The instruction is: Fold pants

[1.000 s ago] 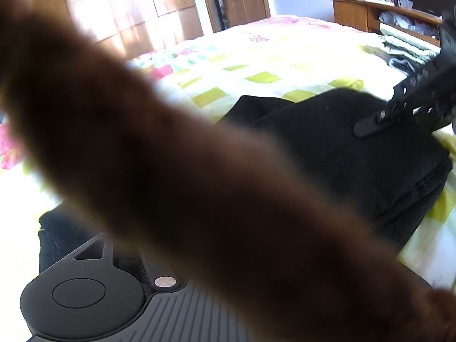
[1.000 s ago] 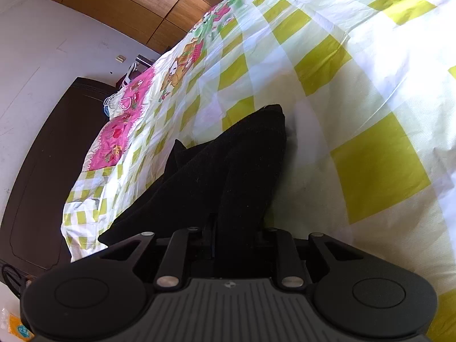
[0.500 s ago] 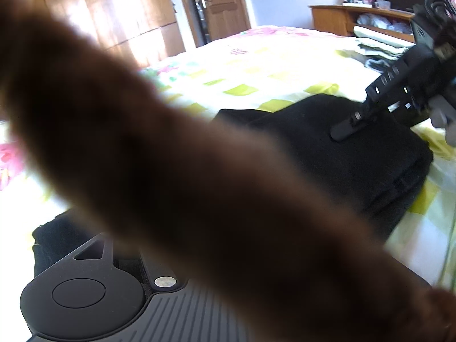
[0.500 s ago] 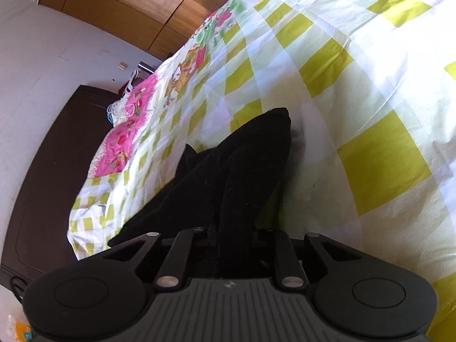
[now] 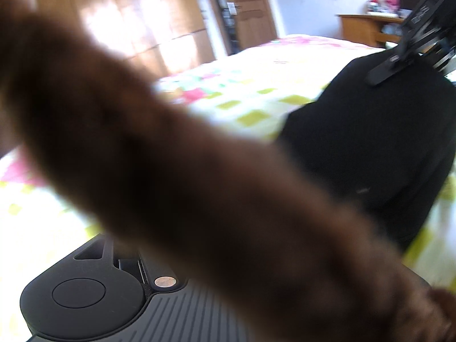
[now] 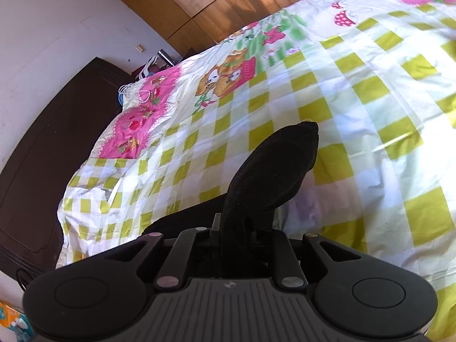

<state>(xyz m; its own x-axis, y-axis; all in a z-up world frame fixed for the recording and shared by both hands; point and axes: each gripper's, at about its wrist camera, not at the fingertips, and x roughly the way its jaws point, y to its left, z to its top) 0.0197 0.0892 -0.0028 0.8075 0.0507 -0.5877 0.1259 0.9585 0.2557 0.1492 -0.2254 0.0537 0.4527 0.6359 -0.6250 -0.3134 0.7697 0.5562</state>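
Black pants (image 6: 273, 171) lifted over the checked bed (image 6: 370, 91).
Right gripper (image 6: 232, 225) clamped a pants fold, jaws just narrowed; left gripper's (image 5: 128, 259) grip hidden behind a blurred brown sleeve (image 5: 176, 165), couldn't tell.

hidden: my left claw's tips behind blurred brown sleeve (image 5: 199, 176) | pants (image 5: 376, 142) cut off at right edge

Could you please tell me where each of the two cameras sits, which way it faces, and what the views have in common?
Left wrist: on the left gripper, facing across the bed toward a door; a blurred brown sleeve covers most of it, and the right gripper shows at upper right.
Right wrist: on the right gripper, looking down its fingers, shut on the black pants.
Shared: the pants, the checked bedsheet and the right gripper.
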